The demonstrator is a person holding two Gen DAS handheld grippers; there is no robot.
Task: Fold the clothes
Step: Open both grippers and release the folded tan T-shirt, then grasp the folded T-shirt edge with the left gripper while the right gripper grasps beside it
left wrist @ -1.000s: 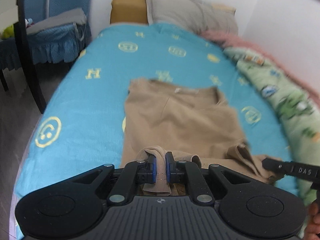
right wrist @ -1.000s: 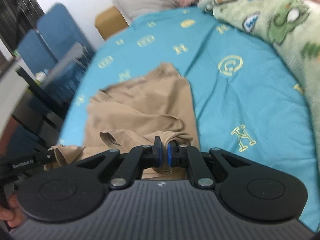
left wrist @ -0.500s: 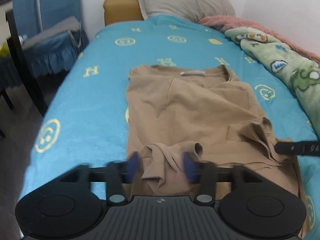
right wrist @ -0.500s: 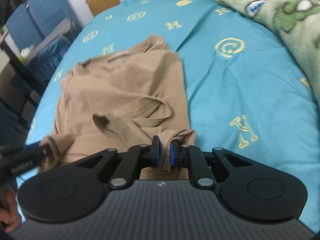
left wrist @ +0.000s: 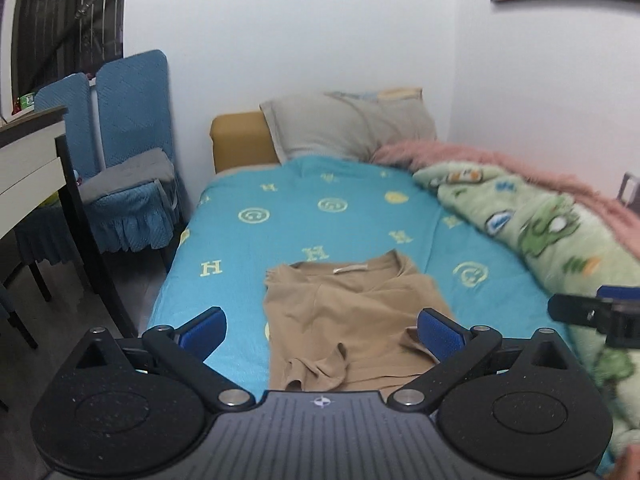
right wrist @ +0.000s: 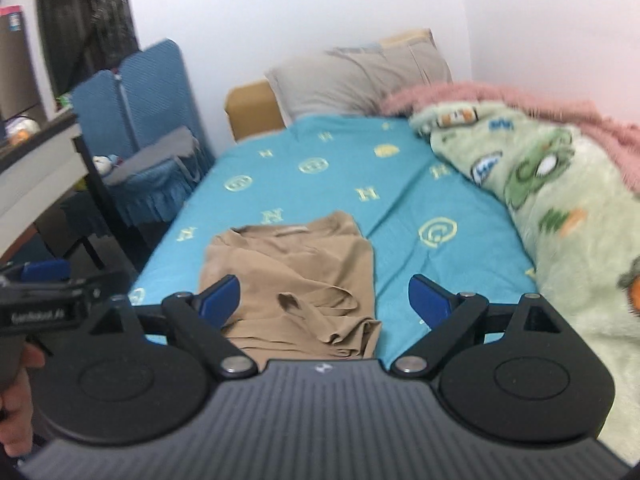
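Note:
A tan shirt (left wrist: 352, 320) lies on the blue bed sheet (left wrist: 248, 248), folded in on itself with its collar toward the pillow and a bunched sleeve at the near edge. It also shows in the right wrist view (right wrist: 296, 276). My left gripper (left wrist: 322, 330) is open and empty, raised above the shirt's near edge. My right gripper (right wrist: 324, 300) is open and empty, also raised above the near edge. The right gripper shows at the right of the left wrist view (left wrist: 596, 314); the left gripper shows at the left of the right wrist view (right wrist: 48, 300).
A green cartoon blanket (left wrist: 560, 236) and a pink fluffy blanket (left wrist: 500, 160) lie along the bed's right side by the wall. A grey pillow (left wrist: 348, 124) is at the head. Blue-covered chairs (left wrist: 124, 140) and a table (left wrist: 28, 152) stand left of the bed.
Both grippers let go of the shirt's near edge, opened wide and lifted up and back. The shirt now lies flat on the bed.

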